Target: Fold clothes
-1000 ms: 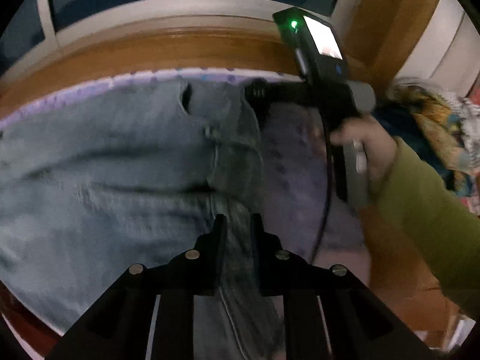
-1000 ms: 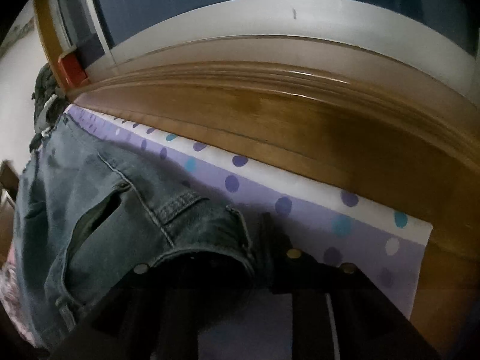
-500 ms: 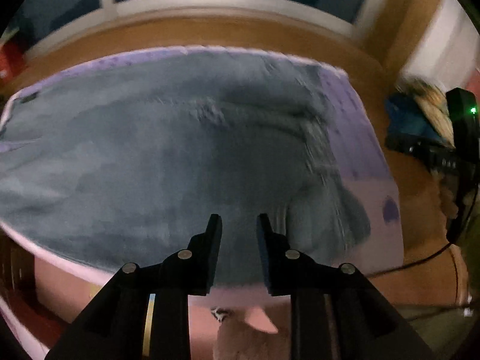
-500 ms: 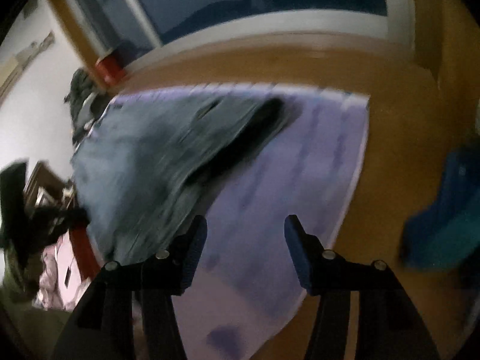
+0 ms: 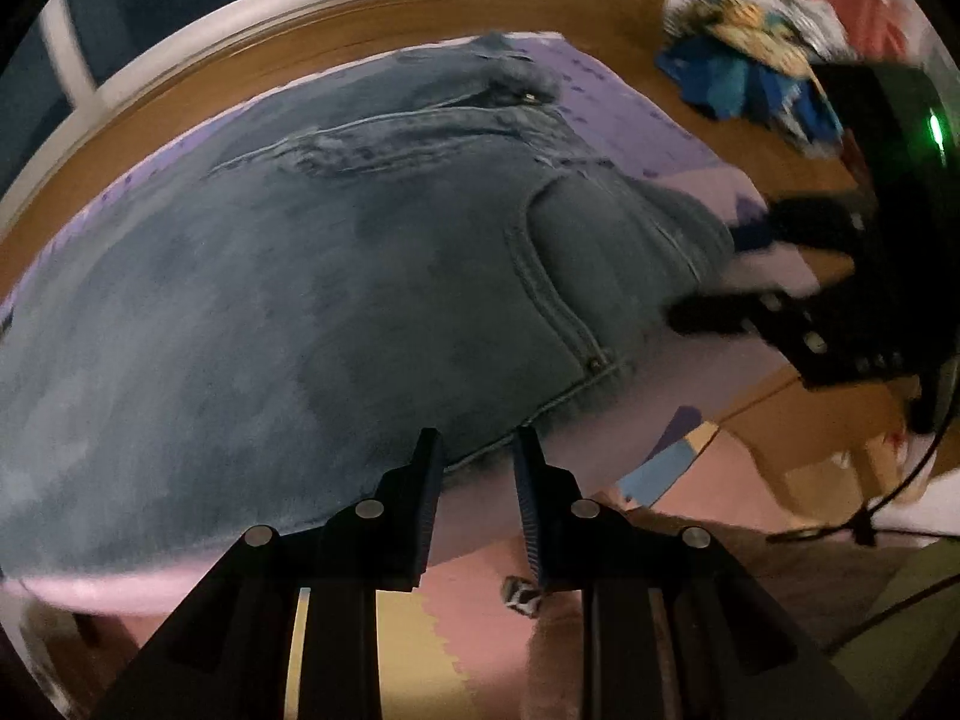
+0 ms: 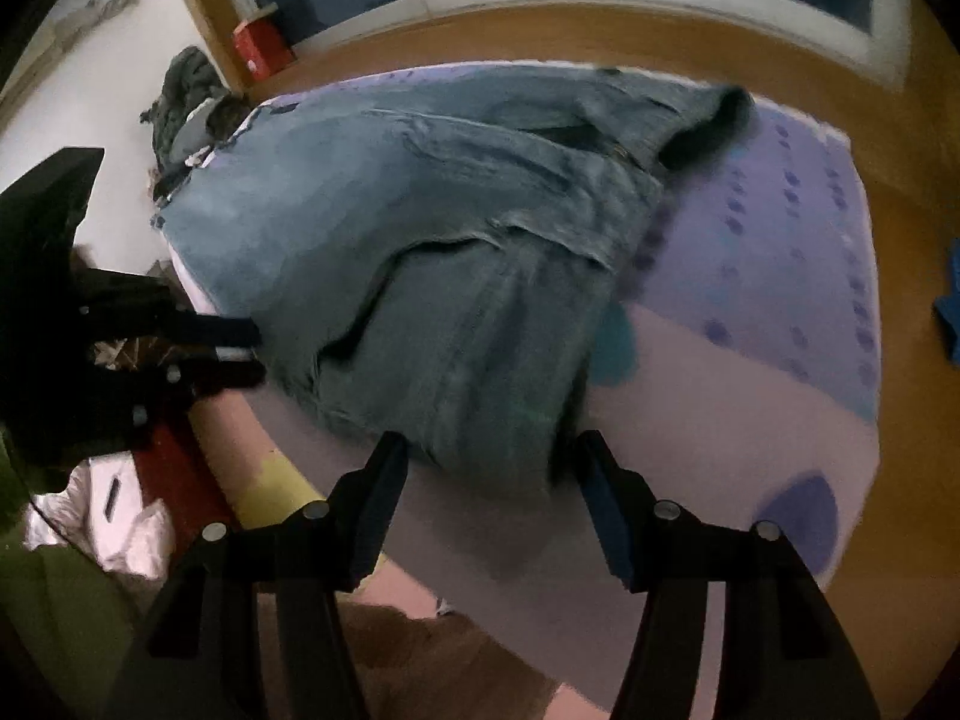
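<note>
Left wrist view first: your left gripper (image 5: 477, 468) sits at the near edge of the jeans (image 5: 312, 312), jaws a little apart with nothing between them, hovering right over the frayed hem edge without pinching it. The jeans are spread flat across a purple polka-dot sheet (image 5: 654, 120) that covers the tabletop (image 5: 198, 90), and you can see a back pocket (image 5: 576, 252) facing up on the right side. Your right gripper (image 5: 708, 282) shows up at the right of this view, jaws spread, tips just beside the waistband end of the jeans. There's a pile of colourful clothes (image 5: 750, 84) further back on the wood, well apart from the jeans. Picture is a bit blurry, so seam details are fuzzy.

Right wrist view: your right gripper (image 6: 492, 480) has its jaws spread wide and empty, parked above the near end of the jeans (image 6: 420, 228), which lie across the sheet (image 6: 768, 252) with the legs running off toward the far left. The waistband opening (image 6: 708, 126) faces the far right. Your left gripper (image 6: 240, 348) pokes in from the left, tips right at the edge of the denim; can't tell if it's touching. A red box (image 6: 261, 51) sits at the back corner by the window, next to a dark heap of clothes (image 6: 186, 96).
</note>
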A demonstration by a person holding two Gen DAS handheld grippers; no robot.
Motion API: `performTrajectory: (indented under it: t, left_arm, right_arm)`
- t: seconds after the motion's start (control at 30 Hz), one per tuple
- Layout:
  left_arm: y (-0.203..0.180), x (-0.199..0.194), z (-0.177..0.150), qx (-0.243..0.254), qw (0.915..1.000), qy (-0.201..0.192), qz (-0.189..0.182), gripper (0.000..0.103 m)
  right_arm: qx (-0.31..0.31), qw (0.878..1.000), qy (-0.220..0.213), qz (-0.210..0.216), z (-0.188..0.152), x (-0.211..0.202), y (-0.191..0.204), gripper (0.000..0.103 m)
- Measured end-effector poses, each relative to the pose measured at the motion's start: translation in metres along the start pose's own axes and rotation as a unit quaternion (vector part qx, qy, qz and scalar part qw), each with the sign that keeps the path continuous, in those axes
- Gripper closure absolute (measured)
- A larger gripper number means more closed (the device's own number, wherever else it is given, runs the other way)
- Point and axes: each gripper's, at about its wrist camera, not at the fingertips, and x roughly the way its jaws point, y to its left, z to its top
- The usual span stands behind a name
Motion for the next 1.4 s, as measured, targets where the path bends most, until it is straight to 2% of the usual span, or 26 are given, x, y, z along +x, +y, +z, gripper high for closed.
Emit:
performTrajectory:
  t: [0.03, 0.07, 0.1, 0.2, 0.4, 0.53, 0.67, 0.73, 0.8, 0.97, 1.03, 1.13, 1.2, 1.27, 1.37, 1.4]
  left_arm:
    - [-0.001, 0.002, 0.002, 0.011, 0.9999, -0.002, 0.001, 0.079]
    - [-0.003, 0.003, 0.003, 0.019, 0.9998, -0.005, 0.006, 0.079]
    - [-0.004, 0.002, 0.005, 0.026, 0.9996, -0.009, 0.012, 0.079]
    - [-0.002, 0.0, 0.01, 0.031, 0.999, -0.023, 0.02, 0.078]
    - [0.006, 0.005, 0.021, 0.027, 0.9986, -0.038, 0.027, 0.078]
    - [0.01, 0.01, 0.025, 0.027, 0.9985, -0.036, 0.032, 0.076]
    - [0.008, 0.007, 0.024, 0.041, 0.998, -0.034, 0.035, 0.076]
    - [0.006, -0.001, 0.021, 0.056, 0.9968, -0.039, 0.042, 0.071]
    - [0.006, -0.001, 0.023, 0.061, 0.9959, -0.038, 0.055, 0.056]
    - [0.016, 0.027, 0.039, 0.035, 0.9957, -0.005, 0.086, 0.052]
    - [0.019, 0.033, 0.041, 0.023, 0.9961, -0.008, 0.085, 0.052]
    - [0.025, 0.037, 0.04, 0.01, 0.9969, -0.02, 0.076, 0.052]
    - [0.03, 0.035, 0.04, 0.011, 0.9977, -0.022, 0.062, 0.067]
    - [0.034, 0.03, 0.039, 0.021, 0.9985, -0.021, 0.047, 0.075]
    - [0.043, 0.03, 0.042, 0.044, 0.9989, -0.006, 0.015, 0.078]
    - [0.042, 0.031, 0.044, 0.053, 0.9986, 0.002, 0.005, 0.078]
  right_arm:
    - [0.001, 1.0, -0.003, -0.007, 0.006, 0.001, 0.003, 0.059]
    - [0.006, 1.0, -0.007, -0.002, 0.01, -0.002, 0.005, 0.073]
    - [0.01, 1.0, -0.011, 0.004, 0.014, -0.006, 0.008, 0.078]
    - [0.016, 0.999, -0.041, 0.016, 0.029, -0.024, 0.014, 0.083]
    - [0.034, 0.997, -0.043, 0.053, 0.05, -0.031, 0.011, 0.084]
    - [0.059, 0.994, -0.039, 0.084, 0.048, -0.032, 0.004, 0.084]
    - [0.094, 0.99, -0.039, 0.097, 0.044, -0.033, -0.005, 0.084]
    - [0.113, 0.986, -0.046, 0.111, 0.049, -0.034, -0.011, 0.084]
    - [0.126, 0.983, -0.051, 0.123, 0.052, -0.035, -0.016, 0.084]
    - [0.107, 0.982, -0.038, 0.148, 0.058, -0.029, -0.02, 0.084]
    - [0.089, 0.984, -0.027, 0.154, 0.057, -0.025, -0.018, 0.084]
    - [0.074, 0.987, -0.026, 0.139, 0.051, -0.021, -0.016, 0.083]
    - [0.079, 0.989, -0.025, 0.125, 0.044, -0.018, -0.014, 0.08]
    - [0.091, 0.989, -0.024, 0.113, 0.037, -0.016, -0.01, 0.079]
    - [0.118, 0.99, -0.036, 0.07, 0.031, -0.012, 0.002, 0.064]
    - [0.126, 0.99, -0.04, 0.055, 0.029, -0.01, 0.007, 0.062]
